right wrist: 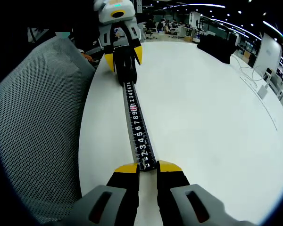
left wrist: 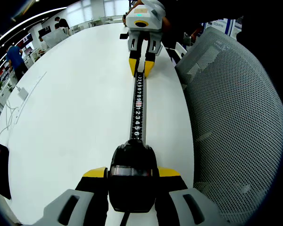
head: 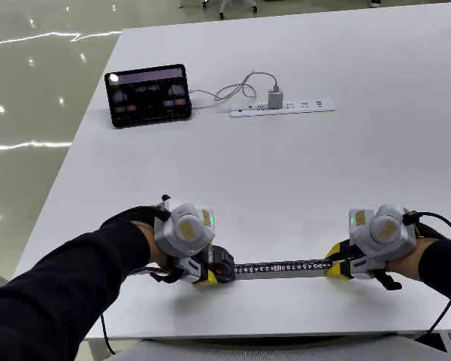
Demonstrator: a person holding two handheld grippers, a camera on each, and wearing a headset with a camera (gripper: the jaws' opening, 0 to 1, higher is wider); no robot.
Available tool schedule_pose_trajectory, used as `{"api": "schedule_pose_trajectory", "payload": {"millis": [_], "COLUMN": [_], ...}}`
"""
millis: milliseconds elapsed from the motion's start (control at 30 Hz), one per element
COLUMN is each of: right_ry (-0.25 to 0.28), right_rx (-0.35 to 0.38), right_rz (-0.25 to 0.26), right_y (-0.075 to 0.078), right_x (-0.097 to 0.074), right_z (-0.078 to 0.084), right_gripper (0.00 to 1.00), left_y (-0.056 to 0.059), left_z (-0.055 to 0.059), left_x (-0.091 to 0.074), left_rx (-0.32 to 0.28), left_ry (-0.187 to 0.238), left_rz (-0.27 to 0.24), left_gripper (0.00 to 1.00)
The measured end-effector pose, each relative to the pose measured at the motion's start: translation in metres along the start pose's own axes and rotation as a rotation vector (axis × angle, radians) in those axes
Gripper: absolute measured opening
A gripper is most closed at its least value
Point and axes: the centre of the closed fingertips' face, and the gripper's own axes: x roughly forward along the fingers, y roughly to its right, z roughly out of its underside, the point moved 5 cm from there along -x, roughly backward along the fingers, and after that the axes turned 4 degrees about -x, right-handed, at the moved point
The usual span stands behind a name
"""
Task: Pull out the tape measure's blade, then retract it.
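The black tape measure case (head: pixel 221 265) (left wrist: pixel 132 176) lies near the table's front edge, and my left gripper (head: pixel 203 275) (left wrist: pixel 132 173) is shut on it. Its blade (head: pixel 282 266) (left wrist: pixel 137 110) (right wrist: pixel 137 127) runs out flat along the table to the right, numbers facing up. My right gripper (head: pixel 335 260) (right wrist: pixel 146 166) is shut on the blade's end. In the right gripper view the left gripper (right wrist: pixel 123 56) and the case (right wrist: pixel 125 63) sit at the blade's far end. In the left gripper view the right gripper (left wrist: pixel 141 66) pinches the blade's tip.
A tablet (head: pixel 148 94) stands at the back left of the white table (head: pixel 286 173). A white power strip (head: pixel 282 107) with a charger and cable lies beside it. A grey mesh chair back (left wrist: pixel 236 122) (right wrist: pixel 37 117) sits just off the table's front edge.
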Motion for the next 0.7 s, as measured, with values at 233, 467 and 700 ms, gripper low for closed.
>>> {"api": "schedule_pose_trajectory", "payload": {"millis": [233,467,700], "right_ry": [0.002,0.009,0.016], "right_rx": [0.004,0.016,0.022], "right_rz": [0.000,0.003,0.006], "right_y": [0.0002,-0.0002,-0.0007], "right_x": [-0.0013,-0.0030,-0.0043], "right_z": [0.0023,0.0055,0.0068], "right_gripper": [0.08,0.08,0.08], "left_y": [0.0000,0.0002,0.0001], "left_z": [-0.0001,-0.0003,-0.0004], "left_x": [0.0001,-0.0001,0.0000], "left_rx": [0.002,0.004,0.004], "left_ry": [0.001,0.000,0.002], "left_rz": [0.002,0.000,0.000], "left_gripper": [0.34,0.34,0.34]}}
